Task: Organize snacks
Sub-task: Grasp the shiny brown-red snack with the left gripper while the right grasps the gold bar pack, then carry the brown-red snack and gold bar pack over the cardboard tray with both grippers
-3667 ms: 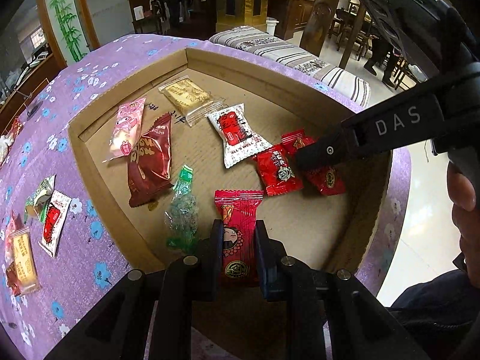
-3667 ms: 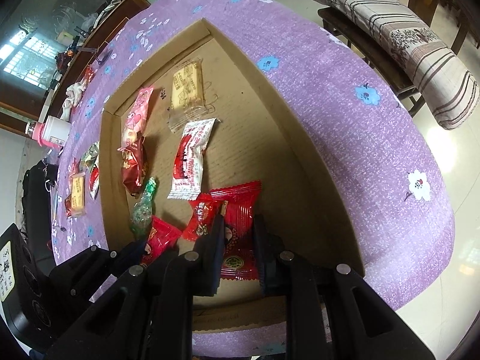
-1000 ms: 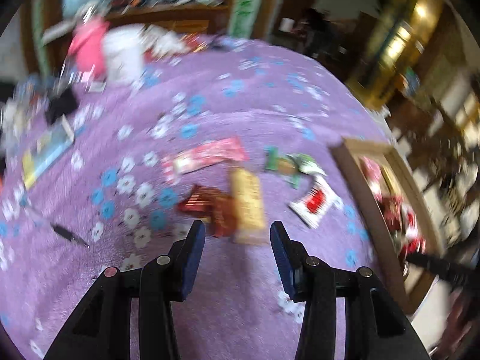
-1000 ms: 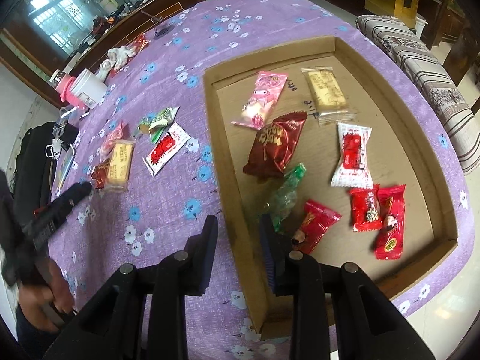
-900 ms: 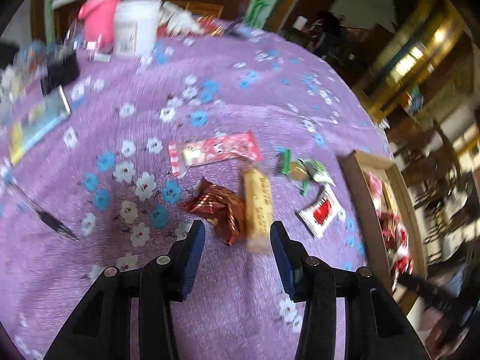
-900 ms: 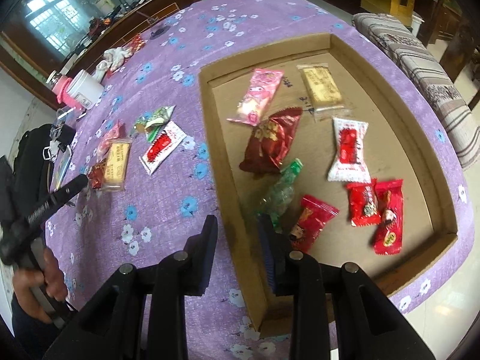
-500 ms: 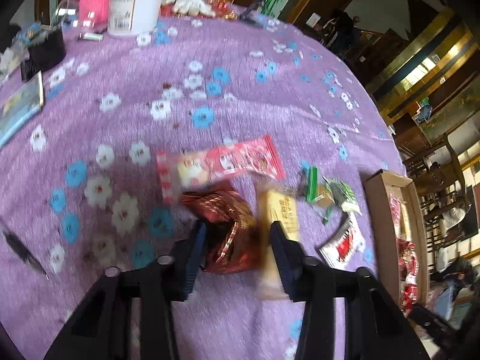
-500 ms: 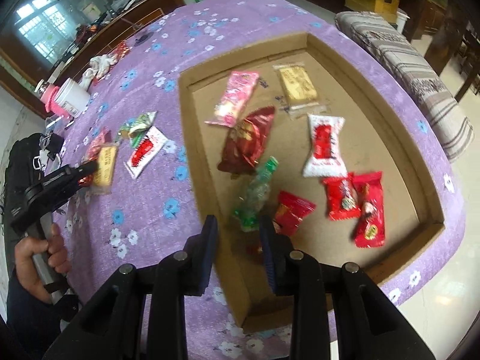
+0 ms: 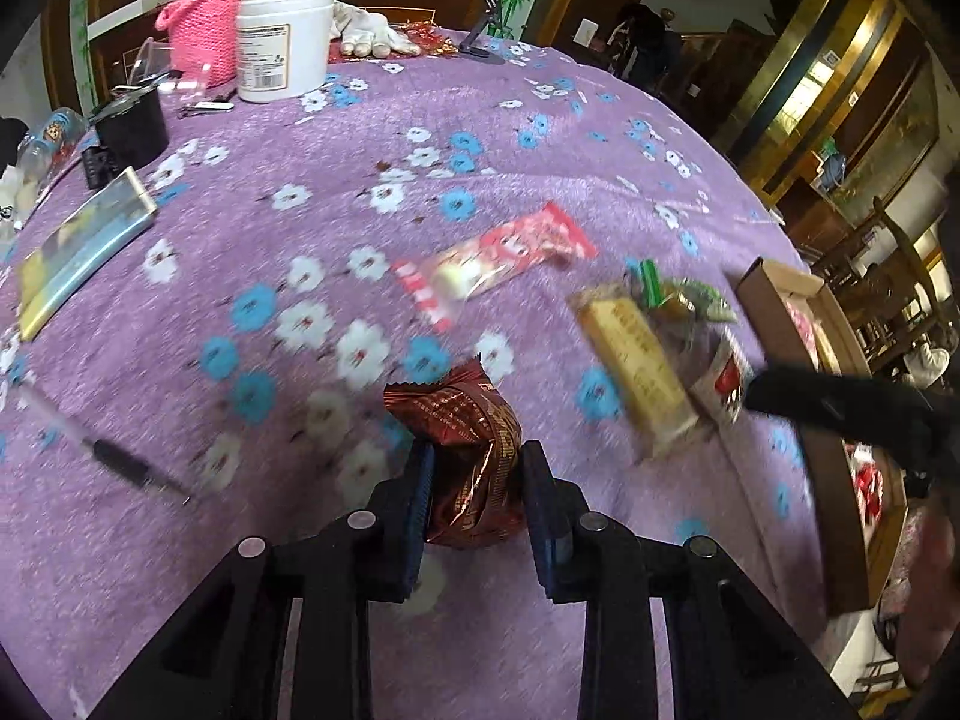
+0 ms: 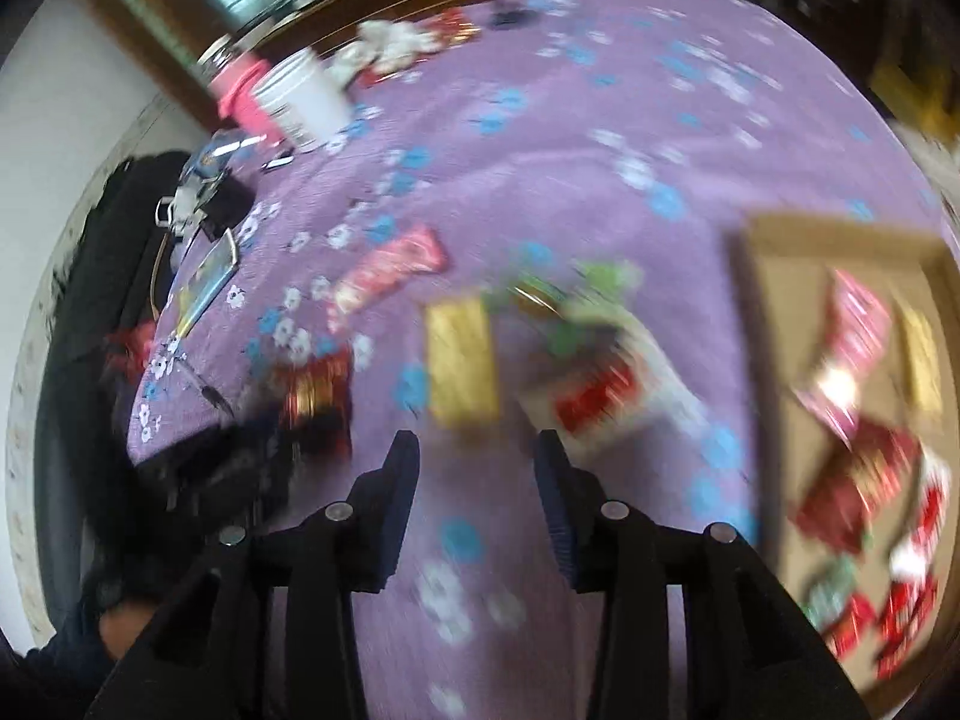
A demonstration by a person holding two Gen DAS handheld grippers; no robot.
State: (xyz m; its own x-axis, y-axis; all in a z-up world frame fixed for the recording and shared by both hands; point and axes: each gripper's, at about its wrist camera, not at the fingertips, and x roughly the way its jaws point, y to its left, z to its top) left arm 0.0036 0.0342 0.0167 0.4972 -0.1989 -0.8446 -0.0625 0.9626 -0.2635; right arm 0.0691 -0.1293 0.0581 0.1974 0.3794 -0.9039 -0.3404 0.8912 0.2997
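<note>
My left gripper [image 9: 477,480] has its jaws closing, and the pads press on a dark red foil snack [image 9: 468,444] that rests on the purple flowered cloth. Right of it lie a yellow bar [image 9: 636,360], a green packet [image 9: 684,294], a white-and-red packet [image 9: 720,378] and a long pink packet [image 9: 498,258]. My right gripper [image 10: 477,462] hovers over the cloth just short of the yellow bar [image 10: 462,360]; its jaws are opening with nothing between them. The cardboard box [image 10: 762,360] with several snacks lies to the right. The right wrist view is blurred.
At the table's far edge stand a white tub [image 9: 285,36], a pink knitted holder [image 9: 204,30] and a white glove [image 9: 366,30]. A black box [image 9: 132,132], a booklet [image 9: 84,240] and a pen [image 9: 126,468] lie at the left. A hand [image 10: 126,624] holds the left gripper.
The left gripper came down over the dark red foil snack and its jaws narrowed onto it. The right gripper swung left from above the box to the loose snacks and widened.
</note>
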